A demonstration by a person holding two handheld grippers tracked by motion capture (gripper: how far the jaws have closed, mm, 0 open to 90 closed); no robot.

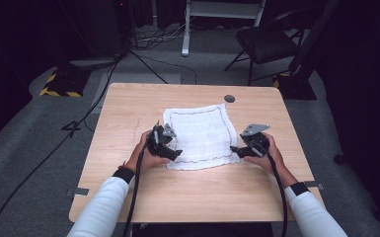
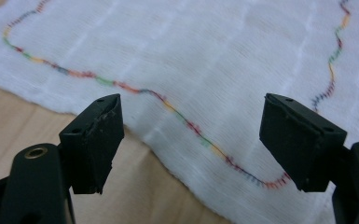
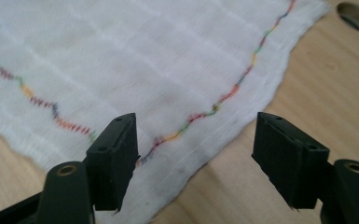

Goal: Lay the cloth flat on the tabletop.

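A white cloth [image 1: 201, 136] with a wavy multicoloured stitched border lies flat in the middle of the wooden table [image 1: 128, 103]. My left gripper [image 1: 173, 154] hovers over its near left corner, and in the left gripper view the jaws stand open above the cloth [image 2: 205, 70], with its edge running between them. My right gripper [image 1: 235, 149] is at the near right corner. In the right gripper view its jaws are open too, one over the cloth [image 3: 144, 60] and one over bare wood. Neither gripper holds anything.
A small dark round hole [image 1: 229, 98] sits in the tabletop beyond the cloth's far right corner, seen also as the hole [image 3: 356, 16]. Behind the table stand a black chair [image 1: 266, 44], a white frame [image 1: 222, 15] and floor cables [image 1: 143, 54].
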